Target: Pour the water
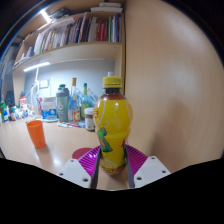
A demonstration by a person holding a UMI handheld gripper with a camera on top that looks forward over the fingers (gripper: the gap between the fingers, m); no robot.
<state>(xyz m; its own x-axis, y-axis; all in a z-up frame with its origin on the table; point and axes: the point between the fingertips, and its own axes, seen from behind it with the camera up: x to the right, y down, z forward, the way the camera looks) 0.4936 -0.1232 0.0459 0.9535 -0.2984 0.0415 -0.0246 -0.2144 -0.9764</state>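
Above the bench [50, 150], bookshelves [75, 35] line the wall, with a cluster of bottles [70, 102] beneath them. Between the fingers of the tool [111, 168] stands a yellow-capped bottle of yellow liquid [112, 125], both purple pads [91, 160] pinching its base. Left of it stands an orange cup [37, 133], well apart.

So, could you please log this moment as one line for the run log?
stage: bottle held | hand-held gripper: shut on yellow bottle, cap on | orange cup: upright on table, beyond fingers
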